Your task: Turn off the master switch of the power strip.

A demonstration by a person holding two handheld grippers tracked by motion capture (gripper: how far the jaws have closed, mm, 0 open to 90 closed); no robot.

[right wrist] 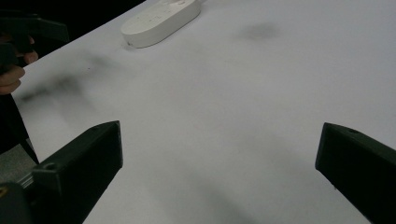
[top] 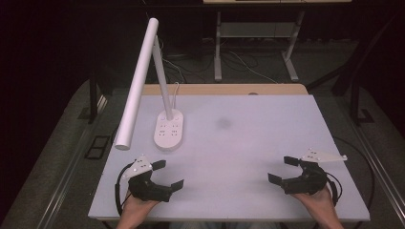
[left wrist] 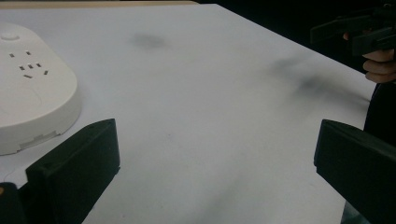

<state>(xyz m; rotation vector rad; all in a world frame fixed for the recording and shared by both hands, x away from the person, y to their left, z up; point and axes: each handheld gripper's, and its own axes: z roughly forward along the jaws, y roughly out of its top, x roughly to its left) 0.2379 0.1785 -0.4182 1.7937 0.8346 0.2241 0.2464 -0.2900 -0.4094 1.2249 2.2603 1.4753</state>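
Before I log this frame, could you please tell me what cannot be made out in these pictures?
- Lamp base: its buttons and sockets are too small to read in the high view; the left edge cuts it off in the left gripper view.
- Lamp cord: where it leads is hidden behind the table.
- Dark smudge: stain or shadow, too blurred to tell.
- Forearms: cut off by the bottom edge of the high view.

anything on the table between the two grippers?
No: bare white table between the left gripper and the right gripper, seen in the high view.
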